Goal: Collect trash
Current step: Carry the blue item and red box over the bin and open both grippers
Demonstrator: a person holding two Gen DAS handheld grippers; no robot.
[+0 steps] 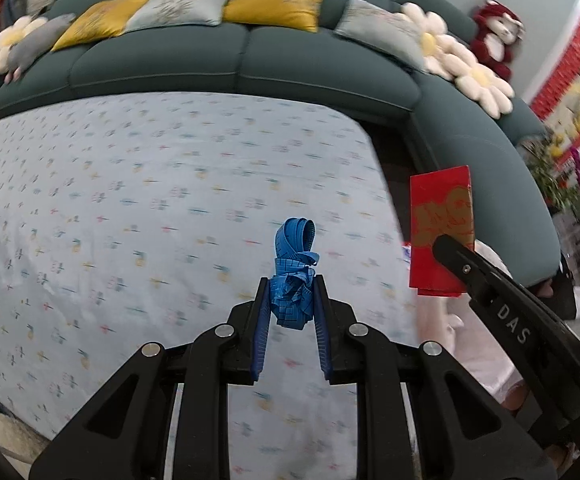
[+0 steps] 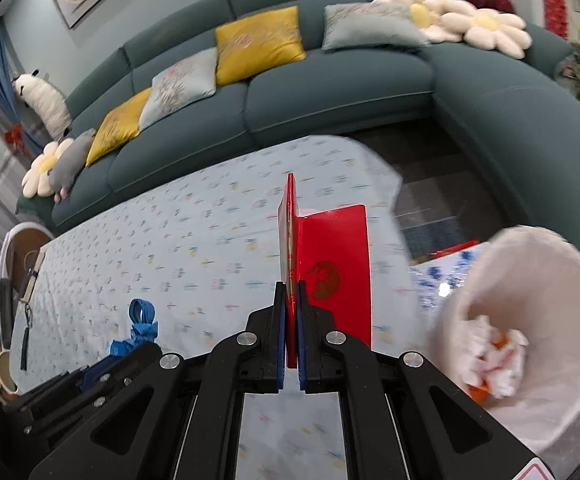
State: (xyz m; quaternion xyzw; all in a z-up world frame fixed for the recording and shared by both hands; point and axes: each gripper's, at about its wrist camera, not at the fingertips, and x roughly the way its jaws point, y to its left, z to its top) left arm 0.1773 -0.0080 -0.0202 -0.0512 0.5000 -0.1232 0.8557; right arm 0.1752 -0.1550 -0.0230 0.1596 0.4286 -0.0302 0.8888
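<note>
A: Left gripper (image 1: 291, 300) clamps a crumpled blue measuring tape (image 1: 293, 276), held above the floral tablecloth (image 1: 130, 200).

B: Right gripper (image 2: 291, 304) pinches a red envelope (image 2: 337, 272) with gold print; white bin (image 2: 529, 320) at three o'clock. "DAS" reads on its finger.

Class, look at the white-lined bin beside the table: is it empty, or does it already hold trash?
Not empty. The bin holds crumpled white and orange scraps at its bottom; most of its inside is still bare liner.
</note>
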